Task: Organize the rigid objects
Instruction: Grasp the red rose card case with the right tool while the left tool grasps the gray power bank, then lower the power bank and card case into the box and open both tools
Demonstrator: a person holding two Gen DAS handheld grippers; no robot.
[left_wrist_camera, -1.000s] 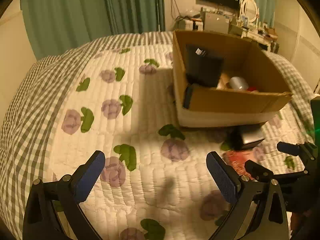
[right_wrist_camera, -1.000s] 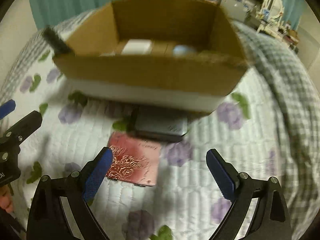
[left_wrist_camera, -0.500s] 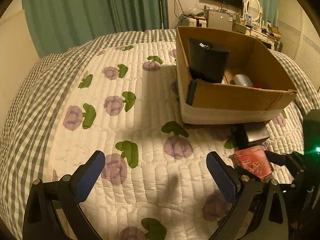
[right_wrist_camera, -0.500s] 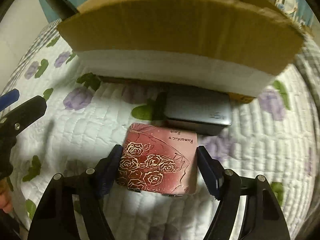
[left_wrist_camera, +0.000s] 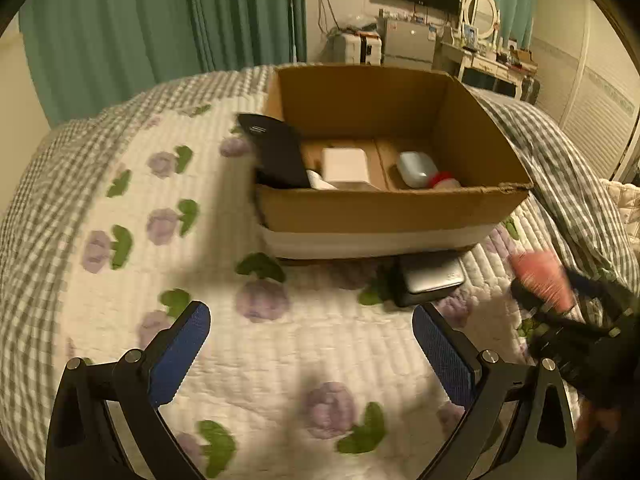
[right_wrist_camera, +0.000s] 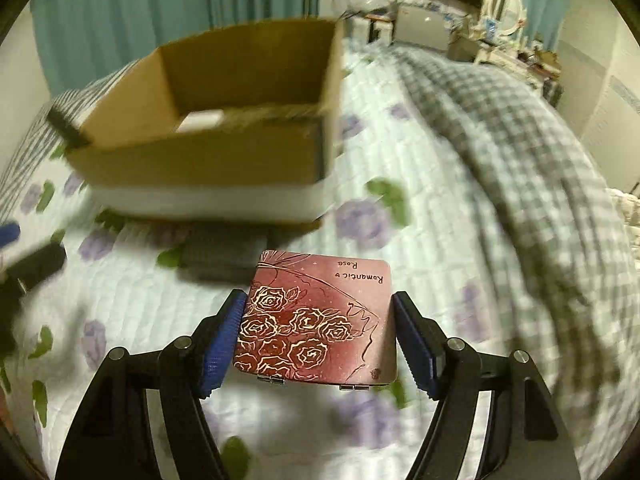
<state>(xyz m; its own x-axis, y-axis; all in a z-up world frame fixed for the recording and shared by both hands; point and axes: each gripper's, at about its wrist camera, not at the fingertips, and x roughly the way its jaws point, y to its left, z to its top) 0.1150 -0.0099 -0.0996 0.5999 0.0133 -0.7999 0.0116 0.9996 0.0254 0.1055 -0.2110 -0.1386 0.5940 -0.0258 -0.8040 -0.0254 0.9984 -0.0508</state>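
My right gripper [right_wrist_camera: 318, 344] is shut on a flat red case printed with gold roses [right_wrist_camera: 320, 316] and holds it above the quilt; both show blurred at the right of the left wrist view [left_wrist_camera: 540, 280]. My left gripper [left_wrist_camera: 312, 352] is open and empty over the quilt, short of the cardboard box [left_wrist_camera: 384, 212]. The box [right_wrist_camera: 208, 160] holds a black case [left_wrist_camera: 280, 156], a white box [left_wrist_camera: 346, 164] and a pale bottle with a red cap [left_wrist_camera: 418, 168]. A grey flat box [left_wrist_camera: 432, 278] lies on the quilt against the box's front.
The bed has a white quilt with purple flowers [left_wrist_camera: 260, 300] and a grey checked border [right_wrist_camera: 500, 120]. Green curtains [left_wrist_camera: 160, 20] hang behind. A dresser with a mirror, a TV and cluttered shelves [left_wrist_camera: 460, 40] stand at the back right.
My right gripper closed on the red rose case and lifted it off the quilt, moving up and right. My left gripper shifted toward the box and stayed open.
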